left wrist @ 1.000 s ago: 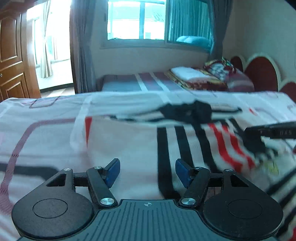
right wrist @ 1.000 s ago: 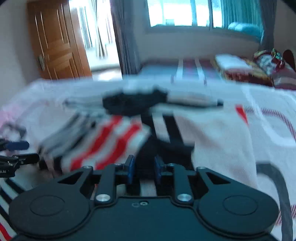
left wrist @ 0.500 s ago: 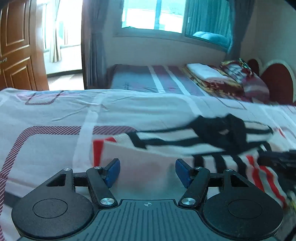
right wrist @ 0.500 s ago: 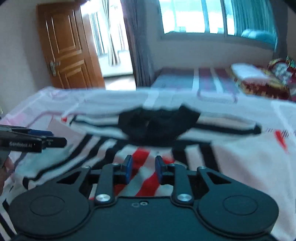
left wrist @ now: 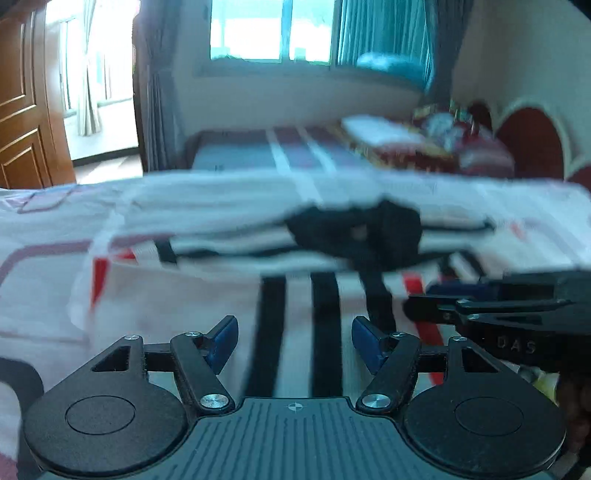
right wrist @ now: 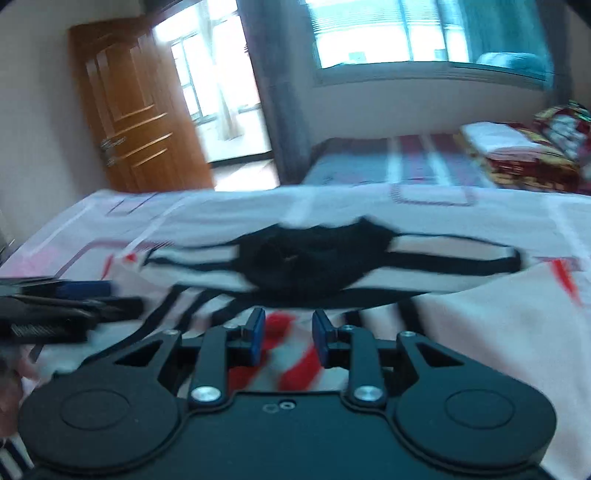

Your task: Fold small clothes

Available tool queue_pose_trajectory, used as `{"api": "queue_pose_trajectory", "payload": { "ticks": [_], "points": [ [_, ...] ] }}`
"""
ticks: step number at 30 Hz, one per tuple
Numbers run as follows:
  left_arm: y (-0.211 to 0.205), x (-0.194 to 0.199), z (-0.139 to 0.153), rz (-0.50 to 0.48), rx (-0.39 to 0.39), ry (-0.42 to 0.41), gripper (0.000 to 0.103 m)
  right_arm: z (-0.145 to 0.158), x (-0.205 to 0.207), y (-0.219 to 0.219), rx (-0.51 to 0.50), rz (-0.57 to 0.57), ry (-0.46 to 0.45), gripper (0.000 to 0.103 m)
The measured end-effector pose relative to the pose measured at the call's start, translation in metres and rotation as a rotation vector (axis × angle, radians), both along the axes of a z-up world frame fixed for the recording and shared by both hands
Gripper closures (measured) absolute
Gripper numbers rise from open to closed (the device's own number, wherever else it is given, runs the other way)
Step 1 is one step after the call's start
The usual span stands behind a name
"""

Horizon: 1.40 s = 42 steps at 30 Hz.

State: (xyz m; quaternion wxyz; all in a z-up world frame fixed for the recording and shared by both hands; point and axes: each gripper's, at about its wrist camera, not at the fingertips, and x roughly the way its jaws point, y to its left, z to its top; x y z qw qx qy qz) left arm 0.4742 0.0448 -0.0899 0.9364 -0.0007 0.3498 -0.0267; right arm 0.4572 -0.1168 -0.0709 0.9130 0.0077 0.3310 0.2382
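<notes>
A white shirt with black and red stripes lies spread on the bed, its black collar at the far side. My left gripper hovers open and wide over the black stripes with nothing between its pads. In the right wrist view the shirt and collar fill the middle. My right gripper stands over the red stripes with a narrow gap between its pads, which do not press on the cloth. Each gripper shows side-on in the other's view: right gripper, left gripper.
The bed sheet is white with maroon line patterns. Beyond it stands a second bed with folded blankets. A wooden door is at the left, a curtained window at the back and a red headboard at the right.
The left view swung left off the stripes, then back over them, and the right gripper now shows closer beside it. The bunched striped part by the right gripper now lies flat.
</notes>
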Motion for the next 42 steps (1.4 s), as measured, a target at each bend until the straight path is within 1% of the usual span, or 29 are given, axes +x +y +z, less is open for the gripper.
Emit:
{"api": "queue_pose_trajectory", "payload": {
  "ticks": [2, 3, 4, 6, 7, 8, 9, 11, 12, 13, 15, 17, 18, 19, 20, 21, 22, 23, 25, 26, 27, 28, 31, 34, 36, 37, 38, 40, 42],
  "points": [
    [0.005, -0.011, -0.004, -0.004, 0.017, -0.009, 0.035, -0.005, -0.005, 0.003, -0.066, 0.012, -0.016, 0.077],
    [0.012, -0.019, -0.005, 0.005, 0.035, -0.016, 0.034, -0.005, -0.007, -0.004, -0.077, 0.005, -0.027, 0.078],
    [0.025, -0.029, -0.005, 0.022, 0.044, -0.021, 0.033, -0.004, -0.009, -0.016, -0.083, -0.027, -0.036, 0.077],
    [0.054, -0.047, -0.005, 0.069, 0.048, -0.028, 0.028, -0.005, -0.011, -0.055, -0.121, -0.164, -0.050, 0.076],
    [0.064, -0.052, -0.004, 0.085, 0.045, -0.020, 0.028, -0.007, -0.011, -0.078, -0.119, -0.219, -0.043, 0.075],
    [0.071, -0.053, -0.005, 0.093, 0.037, -0.010, 0.027, -0.007, -0.009, -0.099, -0.091, -0.264, -0.025, 0.077],
    [0.077, -0.051, -0.004, 0.103, 0.024, -0.005, 0.027, -0.007, -0.007, -0.116, -0.057, -0.284, -0.001, 0.090],
    [0.083, -0.049, 0.002, 0.130, -0.010, -0.016, 0.027, 0.000, -0.005, -0.133, 0.027, -0.291, 0.042, 0.089],
    [0.081, -0.052, 0.008, 0.131, -0.026, -0.038, 0.027, 0.006, -0.009, -0.136, 0.043, -0.303, 0.025, 0.078],
    [0.080, -0.053, 0.008, 0.126, -0.027, -0.050, 0.027, 0.014, -0.018, -0.136, 0.046, -0.302, -0.014, 0.073],
    [0.072, -0.056, 0.006, 0.104, -0.004, -0.040, 0.027, 0.023, -0.035, -0.135, 0.041, -0.291, -0.047, 0.074],
    [0.063, -0.053, -0.010, 0.094, 0.034, 0.026, 0.027, 0.020, -0.047, -0.133, 0.033, -0.293, -0.047, 0.073],
    [0.058, -0.054, -0.010, 0.090, 0.066, 0.006, 0.027, 0.012, -0.045, -0.129, 0.007, -0.289, -0.009, 0.073],
    [0.054, -0.054, -0.010, 0.094, 0.087, 0.002, 0.027, -0.001, -0.038, -0.123, -0.025, -0.269, 0.061, 0.071],
    [0.054, -0.056, -0.006, 0.102, 0.085, 0.004, 0.027, -0.007, -0.040, -0.117, -0.056, -0.253, 0.047, 0.070],
    [0.055, -0.060, -0.001, 0.102, 0.075, -0.009, 0.027, -0.004, -0.043, -0.110, -0.093, -0.239, 0.033, 0.067],
    [0.057, -0.068, 0.004, 0.101, 0.066, -0.029, 0.027, 0.002, -0.045, -0.110, -0.082, -0.240, 0.038, 0.068],
    [0.058, -0.075, 0.008, 0.102, 0.066, -0.033, 0.027, 0.009, -0.052, -0.114, -0.034, -0.242, 0.025, 0.069],
    [0.062, -0.096, 0.012, 0.102, 0.056, -0.035, 0.027, 0.020, -0.066, -0.120, 0.006, -0.265, 0.006, 0.067],
    [0.066, -0.109, 0.013, 0.102, 0.040, -0.028, 0.023, 0.025, -0.073, -0.125, 0.020, -0.272, 0.008, 0.067],
    [0.067, -0.121, 0.013, 0.103, 0.033, -0.017, 0.012, 0.028, -0.084, -0.131, 0.039, -0.277, 0.013, 0.067],
    [0.068, -0.135, 0.013, 0.106, 0.040, -0.011, 0.009, 0.031, -0.095, -0.139, 0.051, -0.282, 0.016, 0.066],
    [0.071, -0.176, 0.010, 0.100, 0.044, 0.007, 0.009, 0.031, -0.129, -0.157, 0.065, -0.306, 0.045, 0.066],
    [0.079, -0.219, 0.008, 0.097, -0.027, 0.039, 0.010, 0.034, -0.165, -0.174, 0.094, -0.343, 0.068, 0.064],
    [0.084, -0.245, 0.007, 0.092, -0.085, 0.062, 0.026, 0.034, -0.188, -0.184, 0.115, -0.353, 0.090, 0.064],
    [0.088, -0.254, 0.006, 0.094, -0.122, 0.077, 0.031, 0.032, -0.200, -0.189, 0.125, -0.354, 0.102, 0.064],
    [0.093, -0.265, 0.005, 0.096, -0.183, 0.091, 0.037, 0.031, -0.212, -0.195, 0.135, -0.353, 0.117, 0.063],
    [0.097, -0.285, -0.005, 0.099, -0.268, 0.124, 0.041, 0.028, -0.233, -0.203, 0.156, -0.355, 0.148, 0.061],
    [0.098, -0.305, -0.013, 0.102, -0.319, 0.130, 0.043, 0.023, -0.258, -0.208, 0.168, -0.363, 0.164, 0.054]
  ]
}}
